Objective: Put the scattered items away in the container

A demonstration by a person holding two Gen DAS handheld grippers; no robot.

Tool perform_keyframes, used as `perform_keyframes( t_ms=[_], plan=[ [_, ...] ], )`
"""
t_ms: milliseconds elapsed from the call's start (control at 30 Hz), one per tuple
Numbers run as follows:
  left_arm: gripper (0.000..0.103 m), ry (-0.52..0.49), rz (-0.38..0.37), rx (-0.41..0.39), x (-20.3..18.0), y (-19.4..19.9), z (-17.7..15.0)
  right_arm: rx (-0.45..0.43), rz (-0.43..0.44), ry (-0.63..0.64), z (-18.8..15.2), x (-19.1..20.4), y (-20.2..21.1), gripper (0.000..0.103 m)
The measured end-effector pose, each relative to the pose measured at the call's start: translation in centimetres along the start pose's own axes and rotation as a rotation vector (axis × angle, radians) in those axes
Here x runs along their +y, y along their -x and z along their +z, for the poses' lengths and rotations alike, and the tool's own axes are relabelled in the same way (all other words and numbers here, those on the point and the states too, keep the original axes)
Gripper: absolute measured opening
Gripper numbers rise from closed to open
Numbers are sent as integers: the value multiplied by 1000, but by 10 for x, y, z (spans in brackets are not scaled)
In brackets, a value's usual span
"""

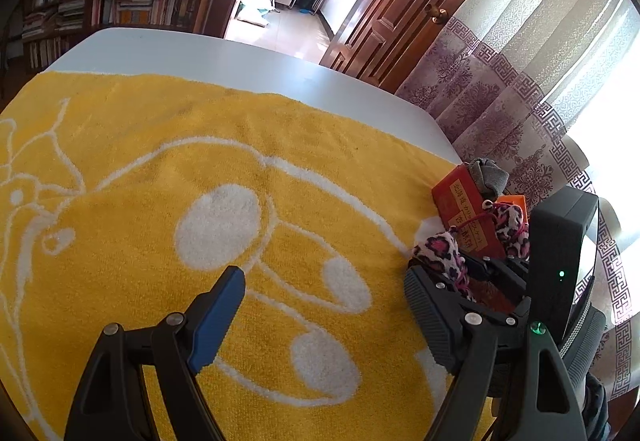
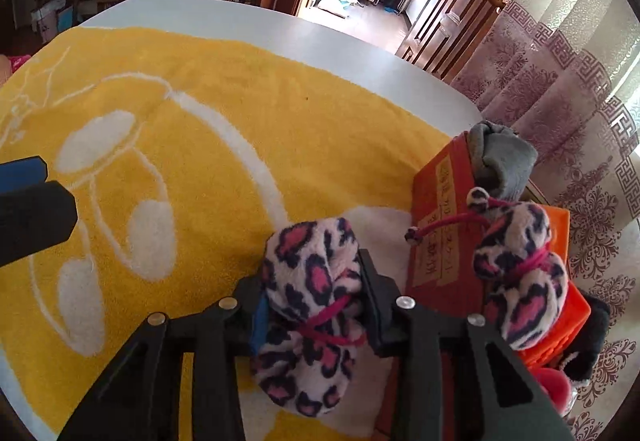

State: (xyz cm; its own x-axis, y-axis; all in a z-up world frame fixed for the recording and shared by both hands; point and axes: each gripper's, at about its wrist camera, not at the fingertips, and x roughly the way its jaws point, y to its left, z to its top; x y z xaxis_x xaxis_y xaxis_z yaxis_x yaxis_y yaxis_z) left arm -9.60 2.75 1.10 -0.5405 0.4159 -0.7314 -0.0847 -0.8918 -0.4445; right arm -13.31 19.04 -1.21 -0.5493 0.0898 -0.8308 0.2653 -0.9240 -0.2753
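Here the right hand-held gripper (image 2: 314, 305) pinches a fluffy leopard-spotted pink and white sock bundle (image 2: 310, 317) just above the yellow towel (image 2: 200, 129) on the white surface (image 2: 320, 45). The red-orange box (image 2: 444, 225), the container, stands just beside it, already holding a matching spotted bundle (image 2: 520, 273) and a grey sock (image 2: 500, 161). The left hand-held gripper (image 1: 332, 305) hangs spread wide with nothing in it. The bundle is soft and squashy, so it could slip out on the way over. The box looks full, so it might roll off the top.
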Motion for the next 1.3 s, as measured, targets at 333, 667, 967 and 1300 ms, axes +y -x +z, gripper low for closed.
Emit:
perform_keyframes(
  t_ms=[333,667,967,1300],
  plan=[
    [84,-12,0,-3,-4,0,-1,-386,138,-166,5,-35,141,29],
    [84,-19,-14,-19,-7,7,-1,-490,49,-380,-1,-106,193,31],
    [84,-38,0,-14,-10,3,-2,-310,6,-598,-22,-190,115,33],
    [84,-104,-21,-28,-20,3,-6,-165,31,-642,-45,-207,34,40]
  ],
)
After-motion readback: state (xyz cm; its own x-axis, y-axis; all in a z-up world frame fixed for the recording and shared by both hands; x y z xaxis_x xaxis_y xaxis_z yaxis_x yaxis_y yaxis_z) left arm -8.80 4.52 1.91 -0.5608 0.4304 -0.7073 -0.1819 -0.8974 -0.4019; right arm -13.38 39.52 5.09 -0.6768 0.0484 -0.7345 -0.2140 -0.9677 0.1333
